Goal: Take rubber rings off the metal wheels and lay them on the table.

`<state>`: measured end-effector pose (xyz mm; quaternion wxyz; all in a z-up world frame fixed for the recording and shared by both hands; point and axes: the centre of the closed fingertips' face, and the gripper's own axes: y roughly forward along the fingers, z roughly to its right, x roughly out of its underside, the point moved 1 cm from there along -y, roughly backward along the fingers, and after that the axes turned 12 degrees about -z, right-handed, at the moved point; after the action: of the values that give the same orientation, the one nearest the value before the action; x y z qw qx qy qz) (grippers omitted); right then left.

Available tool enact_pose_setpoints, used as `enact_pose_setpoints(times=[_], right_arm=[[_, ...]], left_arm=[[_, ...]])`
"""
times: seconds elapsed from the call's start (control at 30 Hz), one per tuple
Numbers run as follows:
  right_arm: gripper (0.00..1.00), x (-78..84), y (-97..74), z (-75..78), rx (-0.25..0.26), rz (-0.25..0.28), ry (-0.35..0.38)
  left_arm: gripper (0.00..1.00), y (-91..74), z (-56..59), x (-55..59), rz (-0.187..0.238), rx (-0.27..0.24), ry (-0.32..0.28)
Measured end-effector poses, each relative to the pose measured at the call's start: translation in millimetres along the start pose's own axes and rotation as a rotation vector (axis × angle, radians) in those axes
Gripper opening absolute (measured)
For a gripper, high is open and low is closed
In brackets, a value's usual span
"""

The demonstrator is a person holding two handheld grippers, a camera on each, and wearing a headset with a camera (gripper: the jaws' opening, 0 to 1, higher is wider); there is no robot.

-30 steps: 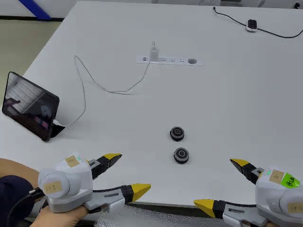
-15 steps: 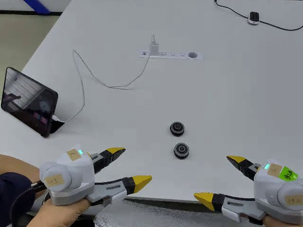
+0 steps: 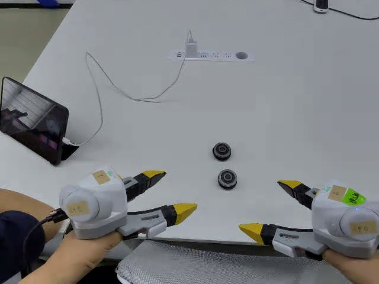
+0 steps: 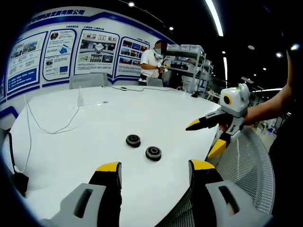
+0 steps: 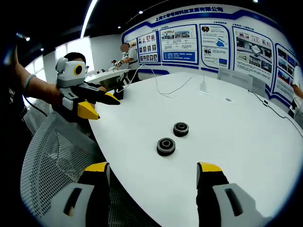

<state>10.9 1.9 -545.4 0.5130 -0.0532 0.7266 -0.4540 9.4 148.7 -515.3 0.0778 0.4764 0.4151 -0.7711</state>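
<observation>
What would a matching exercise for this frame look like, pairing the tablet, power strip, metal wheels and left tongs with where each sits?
Column one:
1. tablet
2. power strip
3. metal wheels
4. left tongs

Column two:
A. far side of the table, charger plugged in
B. open, at the near edge, left of the wheels
C. propped at the left edge, cable attached
D. close together on the tabletop, nothing touching them

Pairs: 1-C, 2-A, 3-D, 4-B

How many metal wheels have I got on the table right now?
2. The nearer wheel sits by the front edge of the table; the farther wheel lies just behind it, not touching. None seems hidden.
</observation>
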Motion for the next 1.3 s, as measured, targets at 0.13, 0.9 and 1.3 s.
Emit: enact_pose_setpoints(times=[0.13,0.9,1.3], right_arm=[[0.74,-0.6,4.8,1.5,-0.010,0.000,0.008],[0.68,-7.2,29.3,11.6,-0.053,0.010,0.050],[0.63,-5.7,39.2,12.3,-0.078,0.004,0.075]], left_arm=[[0.56,6.5,0.1,-3.4,-0.005,0.005,0.010],[0.40,49.7,3.3,-26.3,-0.049,0.047,0.083],[0.29,75.8,11.5,-25.5,-0.119,0.054,0.147]])
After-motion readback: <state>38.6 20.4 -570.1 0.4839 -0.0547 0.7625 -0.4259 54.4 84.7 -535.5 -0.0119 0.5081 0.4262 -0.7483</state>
